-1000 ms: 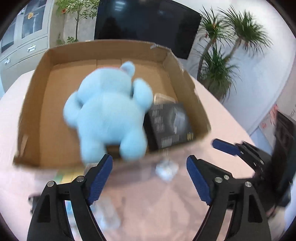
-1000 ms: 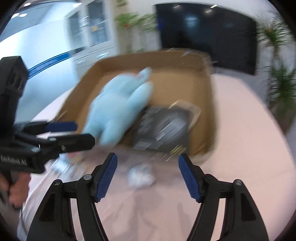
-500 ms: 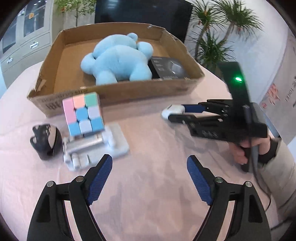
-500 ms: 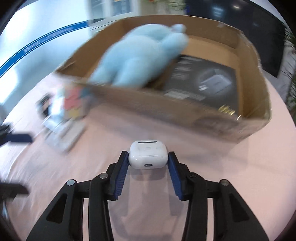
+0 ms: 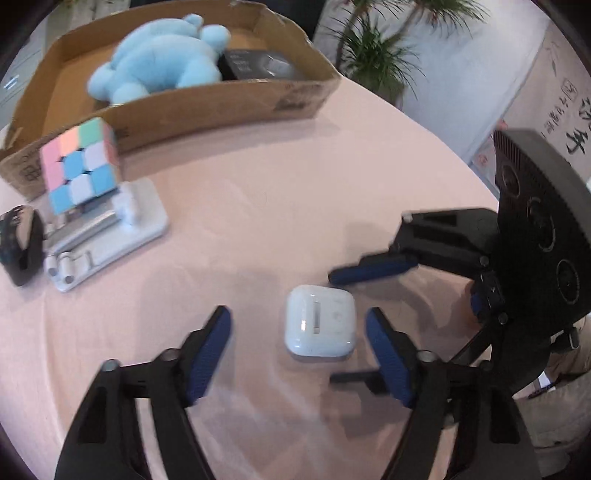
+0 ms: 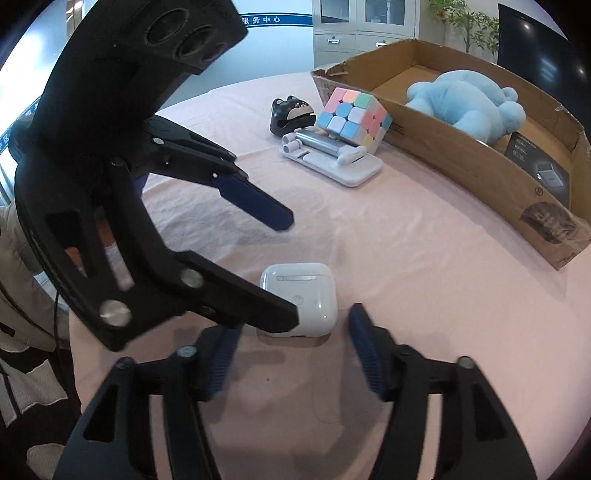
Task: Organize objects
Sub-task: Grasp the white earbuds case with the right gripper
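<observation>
A pink-clothed counter (image 5: 258, 192) carries a white earbud case (image 5: 320, 326), lying free between the left gripper (image 5: 299, 350) fingers, which are closing, untouched. The right gripper (image 6: 291, 354) fingers, opening, have released it. Only the right view shows cabinets (image 6: 365, 26); the left shows potted palms (image 5: 373, 51). Beyond the fingers stand a cardboard box (image 5: 207, 107) and a pastel puzzle cube (image 5: 79, 164), with bare cloth between.

You can read 服务中心 in white on the blue wall stripe (image 6: 258, 20); large black brush characters, one like 手, stand on the wall poster (image 5: 569, 118); print on the cardboard box (image 6: 480, 155) and the black package (image 6: 535, 162) stays too blurred for you to read
</observation>
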### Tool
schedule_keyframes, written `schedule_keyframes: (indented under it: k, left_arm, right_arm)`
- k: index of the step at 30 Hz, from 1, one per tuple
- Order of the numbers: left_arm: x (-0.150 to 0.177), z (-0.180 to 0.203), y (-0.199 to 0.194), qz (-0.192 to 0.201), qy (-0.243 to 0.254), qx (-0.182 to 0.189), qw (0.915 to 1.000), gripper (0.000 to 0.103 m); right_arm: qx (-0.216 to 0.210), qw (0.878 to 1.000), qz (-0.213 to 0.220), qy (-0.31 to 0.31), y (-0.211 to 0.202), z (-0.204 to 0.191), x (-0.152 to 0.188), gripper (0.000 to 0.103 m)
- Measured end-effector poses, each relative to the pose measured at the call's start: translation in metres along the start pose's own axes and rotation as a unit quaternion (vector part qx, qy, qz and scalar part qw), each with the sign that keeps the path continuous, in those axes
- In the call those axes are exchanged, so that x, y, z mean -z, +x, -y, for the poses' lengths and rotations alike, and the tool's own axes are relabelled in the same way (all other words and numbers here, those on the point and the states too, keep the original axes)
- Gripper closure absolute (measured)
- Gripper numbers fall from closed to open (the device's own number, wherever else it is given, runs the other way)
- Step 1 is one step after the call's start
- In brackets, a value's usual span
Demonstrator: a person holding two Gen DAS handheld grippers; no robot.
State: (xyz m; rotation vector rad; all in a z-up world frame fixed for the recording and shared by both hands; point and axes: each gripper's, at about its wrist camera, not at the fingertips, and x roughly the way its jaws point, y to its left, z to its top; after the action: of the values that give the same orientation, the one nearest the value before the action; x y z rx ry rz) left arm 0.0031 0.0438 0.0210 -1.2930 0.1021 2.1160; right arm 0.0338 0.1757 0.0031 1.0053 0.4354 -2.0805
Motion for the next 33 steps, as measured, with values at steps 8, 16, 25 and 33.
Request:
schedule_keyframes:
  k: [8, 16, 25, 33]
  left_arm:
    - [0.006, 0.021, 0.008, 0.005, 0.066, -0.027, 0.9975, 0.036]
    - [0.019, 0.008, 0.001, 0.043, 0.073, -0.021, 0.9962, 0.0]
    - [0.013, 0.01, 0.01, 0.044, 0.076, -0.022, 0.9959, 0.004]
    - [0.014, 0.017, 0.004, 0.035, 0.119, -0.054, 0.9908, 0.061]
  right_arm:
    - [0.018, 1.0, -0.022, -0.012, 0.008, 0.003, -0.005, 0.001]
    - [0.018, 0.999, -0.027, -0.008, 0.009, 0.004, -0.002, 0.001]
    - [0.014, 0.999, -0.027, -0.014, 0.008, 0.006, -0.002, 0.003]
    - [0.004, 0.999, -0.009, -0.035, -0.001, 0.0, -0.003, 0.053]
